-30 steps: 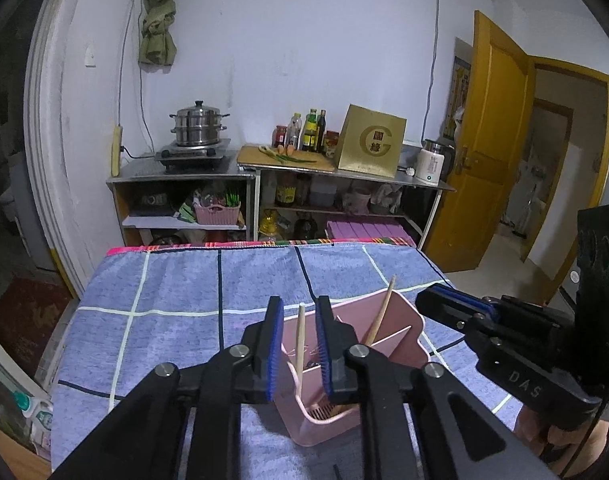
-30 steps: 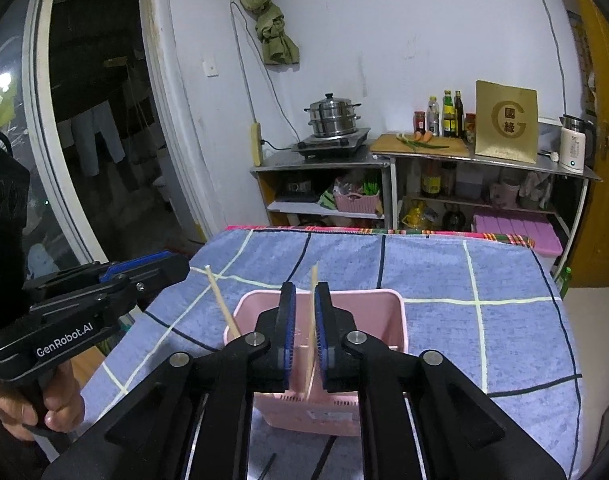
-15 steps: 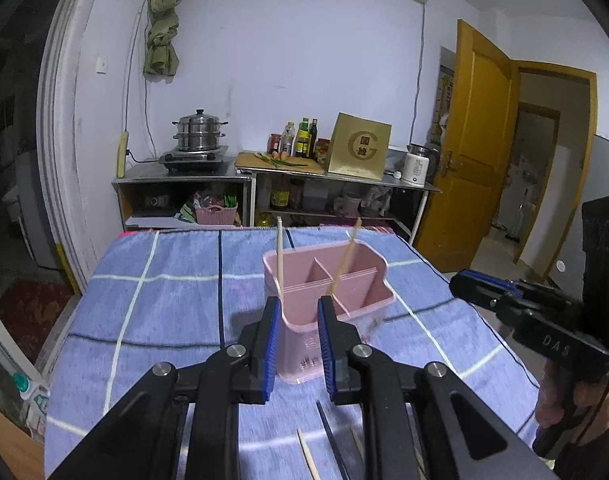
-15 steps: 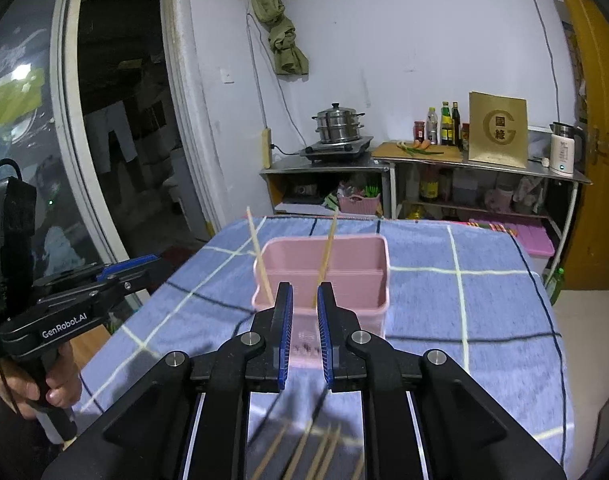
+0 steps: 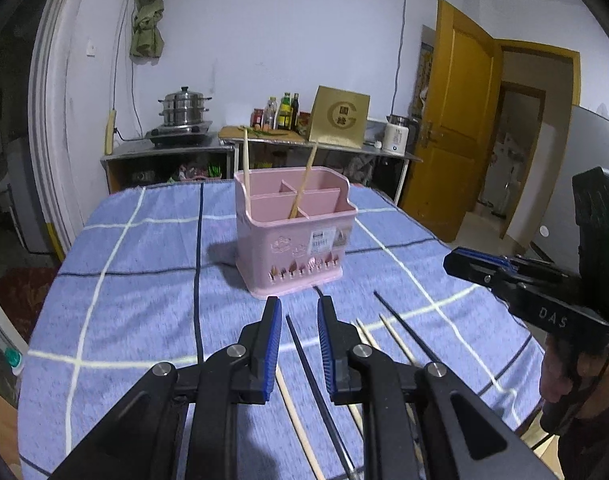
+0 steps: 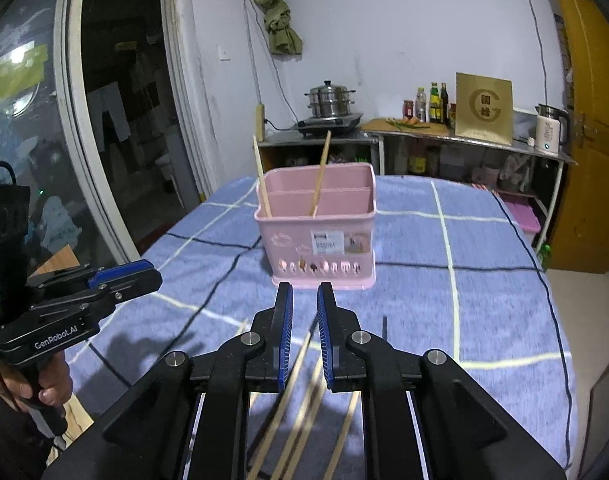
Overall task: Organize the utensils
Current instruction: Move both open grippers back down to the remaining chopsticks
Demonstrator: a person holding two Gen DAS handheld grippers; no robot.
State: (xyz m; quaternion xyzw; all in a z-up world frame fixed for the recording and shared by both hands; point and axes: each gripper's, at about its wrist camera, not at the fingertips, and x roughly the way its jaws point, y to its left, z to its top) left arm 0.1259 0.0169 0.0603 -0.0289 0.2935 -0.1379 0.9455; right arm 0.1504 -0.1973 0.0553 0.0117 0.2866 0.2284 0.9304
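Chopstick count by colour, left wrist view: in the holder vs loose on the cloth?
Wooden chopsticks in the pink holder: 2
Wooden chopsticks loose on the cloth: 3 visible; the gripper may hide more
Black chopsticks loose on the cloth: 2
Total: 7 visible

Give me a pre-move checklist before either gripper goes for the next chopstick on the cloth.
1. Left gripper empty, jaws slightly apart: ok.
2. Right gripper empty, jaws slightly apart: ok.
3. Pink caddy upright on the blue cloth: ok.
4. Two wooden chopsticks already standing in the caddy: ok.
5. Black chopstick lined up between the left jaws, lying flat: ok.
6. Loose wooden chopsticks below the right gripper, separated enough for a single pick: cannot tell, blurred.
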